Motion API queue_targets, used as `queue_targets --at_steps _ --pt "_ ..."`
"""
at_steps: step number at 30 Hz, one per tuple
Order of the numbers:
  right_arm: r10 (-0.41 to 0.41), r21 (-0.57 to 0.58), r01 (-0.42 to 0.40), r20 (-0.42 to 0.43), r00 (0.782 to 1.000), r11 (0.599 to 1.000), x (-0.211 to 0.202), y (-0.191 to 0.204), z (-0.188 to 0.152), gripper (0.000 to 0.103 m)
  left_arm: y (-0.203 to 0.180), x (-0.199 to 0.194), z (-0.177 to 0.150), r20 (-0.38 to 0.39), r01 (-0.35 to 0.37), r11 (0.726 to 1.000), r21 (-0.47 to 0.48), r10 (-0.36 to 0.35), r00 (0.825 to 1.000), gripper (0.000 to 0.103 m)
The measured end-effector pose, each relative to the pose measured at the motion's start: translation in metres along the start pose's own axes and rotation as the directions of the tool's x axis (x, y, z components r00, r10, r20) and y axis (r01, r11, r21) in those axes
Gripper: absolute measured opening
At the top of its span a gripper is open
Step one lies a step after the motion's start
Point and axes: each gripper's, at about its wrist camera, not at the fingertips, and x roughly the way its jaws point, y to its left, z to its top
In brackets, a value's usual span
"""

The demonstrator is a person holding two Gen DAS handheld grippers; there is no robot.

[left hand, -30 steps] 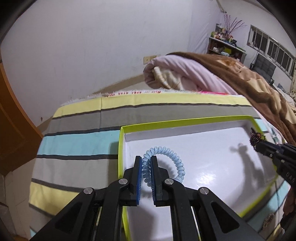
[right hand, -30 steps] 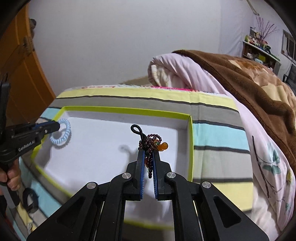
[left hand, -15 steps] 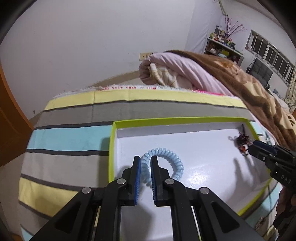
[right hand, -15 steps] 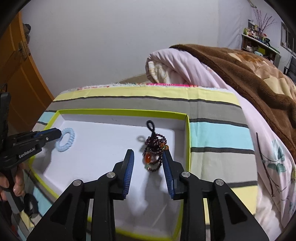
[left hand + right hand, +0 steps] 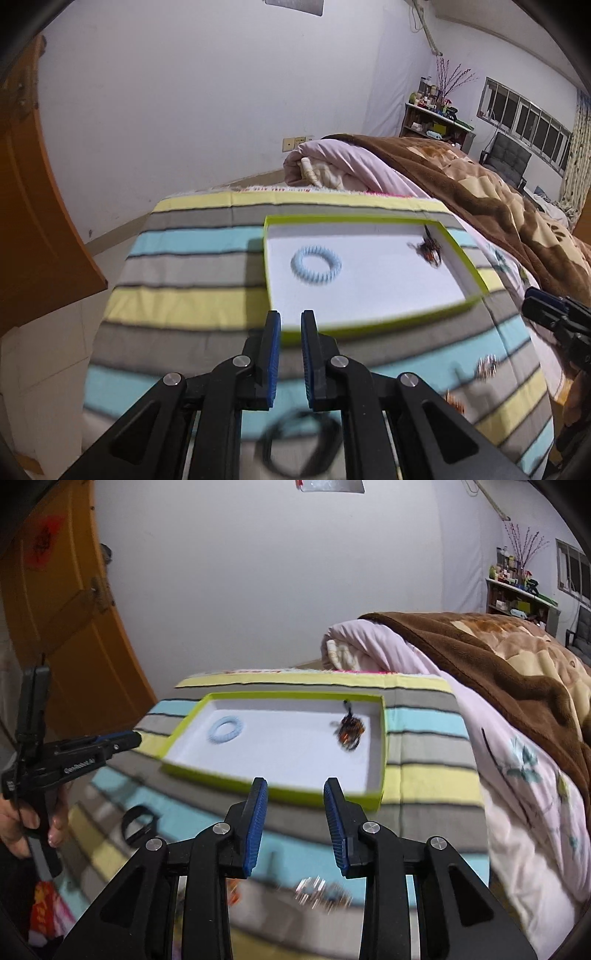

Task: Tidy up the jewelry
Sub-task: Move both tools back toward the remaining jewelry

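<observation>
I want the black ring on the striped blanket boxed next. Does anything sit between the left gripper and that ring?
Nothing visible does. The black ring lies on the striped blanket just below the left gripper, whose narrowly parted fingers hold nothing. The green-rimmed white box lies further ahead, beyond the ring. The view is motion-blurred there.

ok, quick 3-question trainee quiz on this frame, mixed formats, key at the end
1. True or false: the blue coil hair tie lies inside the green-rimmed tray.
2. Multiple choice: the dark beaded bracelet is A) in the right claw, B) in the tray near its right wall, C) on the brown blanket.
3. Fill in: the left claw holds ____.

Key: 1 true; 2 B; 3 nothing
</observation>
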Motion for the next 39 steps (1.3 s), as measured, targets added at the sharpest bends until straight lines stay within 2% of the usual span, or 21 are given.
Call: queue_targets --at_steps 5,10,15,19,28,39 --pt "-0.007 -0.035 0.007 0.005 1.000 0.999 -0.034 0.016 -0.032 0.032 -0.006 -0.036 -0.045 0.013 0.015 1.000 0.005 -0.015 1.000 0.010" --pt "0.013 -0.014 -0.013 -0.003 1.000 1.000 -0.060 0.019 -0.063 0.032 -0.007 -0.059 -0.084 0.007 0.030 1.000 -0.008 -0.030 1.000 0.010" --pt "0.027 0.013 -0.027 -0.022 0.999 1.000 -0.076 0.021 -0.093 0.032 -0.006 -0.078 -0.123 -0.015 0.038 0.999 -0.031 -0.038 0.999 0.010" --pt "0.043 0.015 -0.042 -0.055 0.998 0.999 -0.080 0.026 -0.111 0.032 -0.005 -0.091 -0.141 -0.015 0.038 0.998 -0.043 -0.039 0.999 0.010" --pt "0.057 0.010 -0.056 -0.088 0.994 0.998 -0.076 0.031 -0.123 0.032 -0.009 -0.095 -0.148 -0.034 0.059 0.997 -0.042 -0.060 0.998 0.010" --pt "0.059 0.007 -0.059 -0.122 0.991 0.998 -0.054 0.035 -0.117 0.032 -0.004 -0.069 -0.128 -0.063 0.038 0.999 -0.022 -0.040 0.997 0.010"
